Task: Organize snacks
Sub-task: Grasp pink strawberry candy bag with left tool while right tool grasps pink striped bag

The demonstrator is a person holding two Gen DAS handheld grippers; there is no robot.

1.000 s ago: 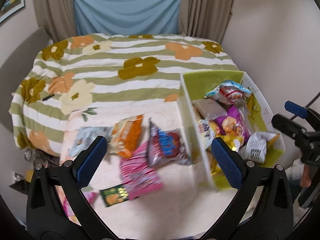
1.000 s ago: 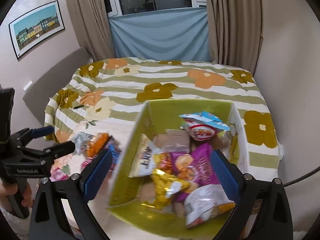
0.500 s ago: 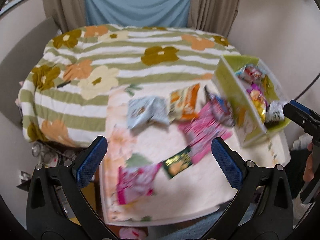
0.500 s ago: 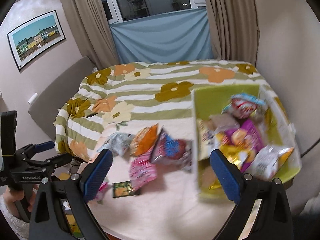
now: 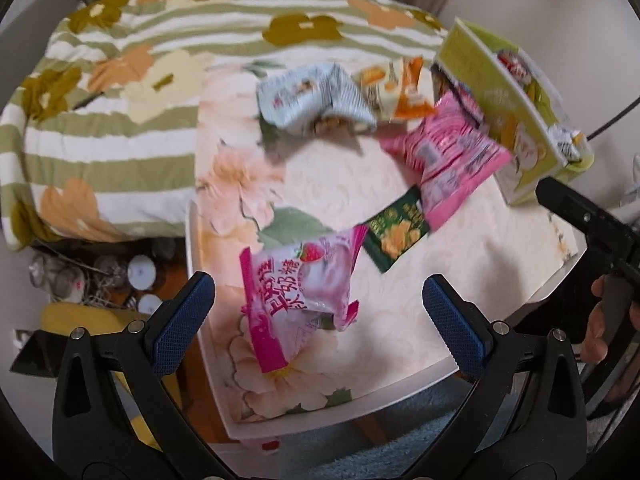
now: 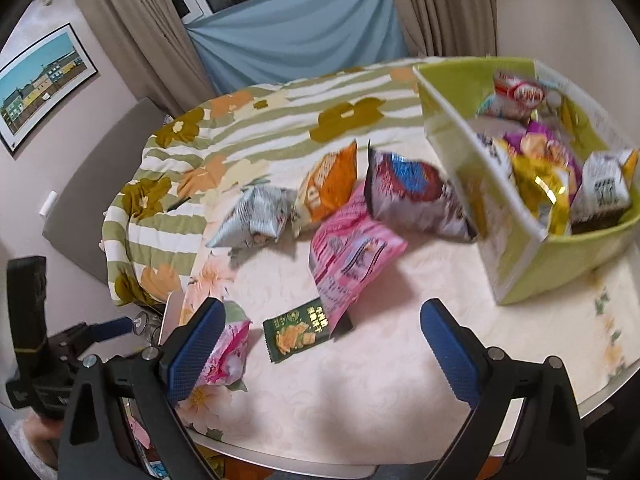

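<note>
Left wrist view: left gripper point(image 5: 319, 312) fingers spread, empty, above a pale pink strawberry candy bag point(image 5: 298, 290); right gripper point(image 6: 320, 340) fingers spread, green cardboard box point(image 6: 532, 256) at two o'clock.

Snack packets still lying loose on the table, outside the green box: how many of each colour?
Pink: 2, the strawberry candy bag and the large pink packet
Dark green: 1
Orange: 1
Pale blue-grey: 1
Silver with red and blue: 1
Total: 6
</note>
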